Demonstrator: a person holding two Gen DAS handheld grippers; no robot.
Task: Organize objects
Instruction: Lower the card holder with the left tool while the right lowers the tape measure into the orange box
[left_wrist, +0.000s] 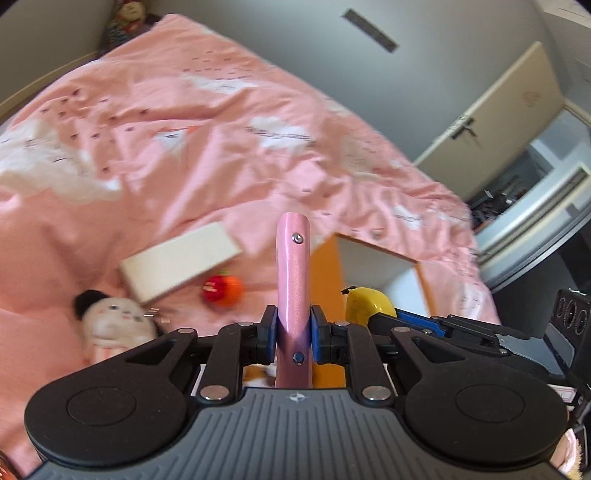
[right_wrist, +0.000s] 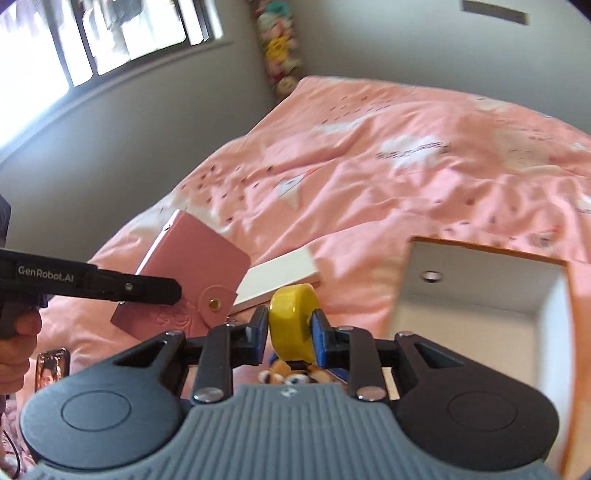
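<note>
Two items are held above the pink bed (left_wrist: 184, 155). Left tool (left_wrist: 293, 325): closed edge-on across the pink wallet (right_wrist: 192, 273); probably light, slim, smooth-skinned, so grip mid-body. Right tool (right_wrist: 290, 325): clamped on the yellow round case (right_wrist: 291, 325); likely rigid, slippery. The open box (right_wrist: 480, 306) lies to the right.

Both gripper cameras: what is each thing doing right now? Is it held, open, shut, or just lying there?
Left gripper: shut on the pink snap-button wallet.
Right gripper: shut on the yellow round tape measure.
Pink snap-button wallet: held up edgewise, flap snapped closed.
Yellow round tape measure: held above the bed.
Orange open-top box with white inside: open, nothing visible inside.
Flat white box: lying on the pink bedspread.
Red and orange toy: lying loose.
White plush toy: lying loose.
</note>
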